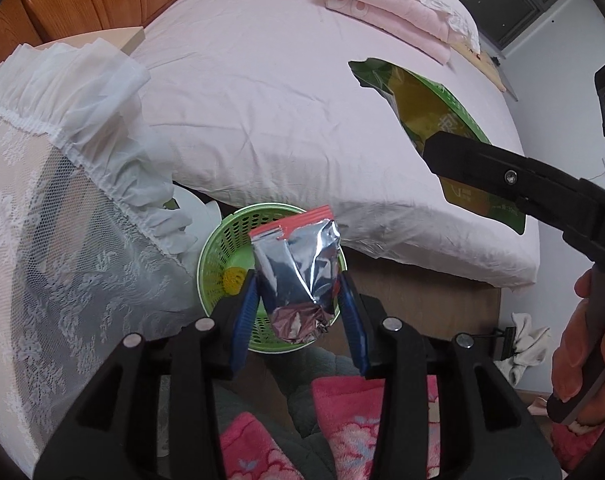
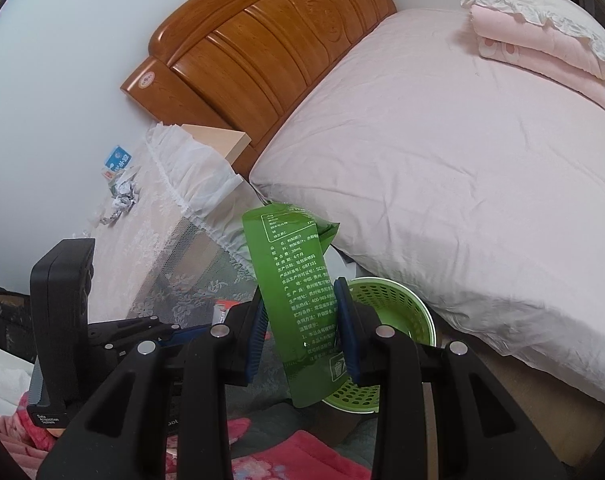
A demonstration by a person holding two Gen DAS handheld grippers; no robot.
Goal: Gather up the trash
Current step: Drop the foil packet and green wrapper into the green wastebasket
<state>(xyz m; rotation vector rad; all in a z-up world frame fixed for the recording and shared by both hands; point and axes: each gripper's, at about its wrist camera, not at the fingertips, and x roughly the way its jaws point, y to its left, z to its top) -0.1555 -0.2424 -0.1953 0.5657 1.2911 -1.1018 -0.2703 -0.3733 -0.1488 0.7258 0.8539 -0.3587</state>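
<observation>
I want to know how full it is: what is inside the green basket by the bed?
In the green basket, only a yellowish item shows through its wall. The silver wrapper hides most of the inside.

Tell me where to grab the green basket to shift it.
Pinch the basket by its thin rim from above, one finger inside the wall, one outside. It stands upright with its mouth open, tucked against the bed, so a sideways approach looks crowded.
</observation>
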